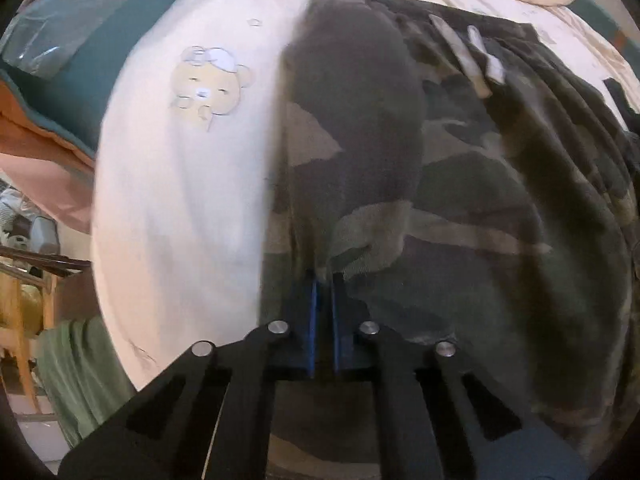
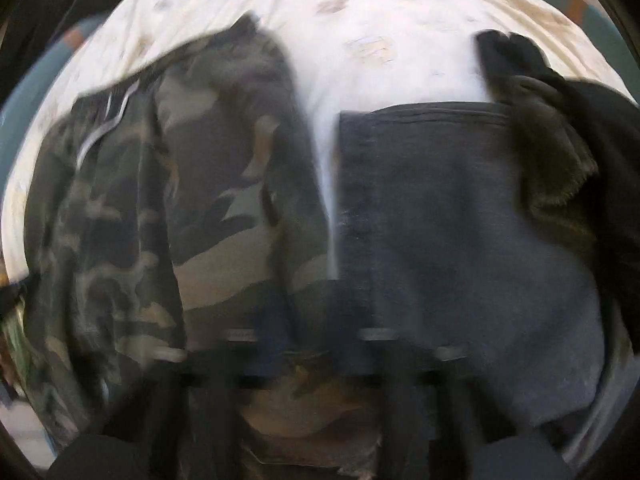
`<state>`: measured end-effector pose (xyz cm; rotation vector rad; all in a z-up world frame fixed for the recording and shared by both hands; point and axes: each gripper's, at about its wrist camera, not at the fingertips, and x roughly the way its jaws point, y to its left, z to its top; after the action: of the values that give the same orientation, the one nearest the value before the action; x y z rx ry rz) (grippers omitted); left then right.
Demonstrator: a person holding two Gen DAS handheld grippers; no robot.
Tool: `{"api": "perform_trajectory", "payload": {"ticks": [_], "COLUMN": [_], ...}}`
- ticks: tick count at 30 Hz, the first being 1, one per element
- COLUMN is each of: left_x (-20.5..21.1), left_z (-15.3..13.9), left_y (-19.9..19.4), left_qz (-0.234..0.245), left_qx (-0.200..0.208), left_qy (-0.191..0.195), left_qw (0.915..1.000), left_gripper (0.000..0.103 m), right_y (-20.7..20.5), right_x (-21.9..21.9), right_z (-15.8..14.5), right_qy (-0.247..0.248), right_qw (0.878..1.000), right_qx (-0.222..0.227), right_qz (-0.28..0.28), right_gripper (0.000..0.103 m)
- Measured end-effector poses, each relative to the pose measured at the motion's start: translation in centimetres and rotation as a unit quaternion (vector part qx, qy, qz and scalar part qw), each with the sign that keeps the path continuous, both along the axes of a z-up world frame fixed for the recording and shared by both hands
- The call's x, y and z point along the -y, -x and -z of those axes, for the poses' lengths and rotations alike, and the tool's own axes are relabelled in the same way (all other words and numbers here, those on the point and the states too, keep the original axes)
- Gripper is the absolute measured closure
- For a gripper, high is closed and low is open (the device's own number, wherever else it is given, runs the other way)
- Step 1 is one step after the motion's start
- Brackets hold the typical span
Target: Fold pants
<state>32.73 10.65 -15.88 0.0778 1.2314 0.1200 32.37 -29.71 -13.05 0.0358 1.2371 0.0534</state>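
Camouflage pants (image 1: pixel 460 184) lie spread on a white bedsheet (image 1: pixel 176 208), filling the right half of the left wrist view, with pale drawstrings (image 1: pixel 476 56) showing near the waistband at the far end. One fold of the fabric rises in a long ridge straight ahead of the left gripper (image 1: pixel 324 280), whose blue-lined fingers (image 1: pixel 313 312) stand close together and pinch that fold between them.

From the right wrist view the same pants (image 2: pixel 168 208) sit on the left, and everything there is smeared by blur. The right gripper (image 2: pixel 312 360) appears only as dark streaks at the bottom, over the edge of the camouflage cloth; whether its fingers are apart or clamped on anything I cannot tell.

Just beside the pants, across a narrow strip of sheet, lies a folded dark blue garment (image 2: pixel 452 232), and a black furry piece of clothing (image 2: pixel 560 128) overlaps its right edge. A cartoon bear print (image 1: pixel 208 88) marks the sheet to the left, a teal bed edge (image 1: pixel 100 40) runs beyond it, and a green cloth (image 1: pixel 80 376) hangs lower left near a wooden chair (image 1: pixel 24 320).
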Motion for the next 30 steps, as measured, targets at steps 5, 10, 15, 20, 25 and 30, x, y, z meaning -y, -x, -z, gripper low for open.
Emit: {"api": "perform_trajectory", "payload": {"ticks": [5,10,15,20,25,30], "left_x": [-3.3,-3.9,-2.6,2.1,5.3,4.3], "left_z": [-1.4,-1.1,-2.7,-6.3,-1.8,2.4], "left_y": [-0.3,-0.6,1.2,7.2,9.6,10.4], "left_qz": [-0.023,-0.059,-0.029,0.045,0.088,0.118], "left_qx": [0.013,0.037,0.030,0.092,0.016,0.002], "left_qy": [-0.040,-0.102,-0.048,-0.002,0.041,-0.065], "left_qw": [0.9988,0.9924,0.9980,0.9948,0.9951,0.9909], "left_gripper": [0.101,0.101,0.094,0.025,0.026,0.032], "right_y": [-0.6,-1.0,0.2,5.6,11.5,12.6], "right_x": [4.2,2.0,0.9,-2.6,-13.2,-19.1], "right_z": [-2.0,1.4,-0.9,-5.7,-2.4,5.8], "right_qy": [0.038,0.117,0.148,0.020,-0.194,-0.170], "right_qw": [0.996,0.993,0.988,0.995,0.972,0.976], "right_qx": [0.035,0.004,0.035,0.095,0.026,-0.061], "right_qz": [0.069,0.025,0.024,-0.002,-0.130,-0.120], "right_gripper": [0.102,0.093,0.078,0.060,0.060,0.063]}}
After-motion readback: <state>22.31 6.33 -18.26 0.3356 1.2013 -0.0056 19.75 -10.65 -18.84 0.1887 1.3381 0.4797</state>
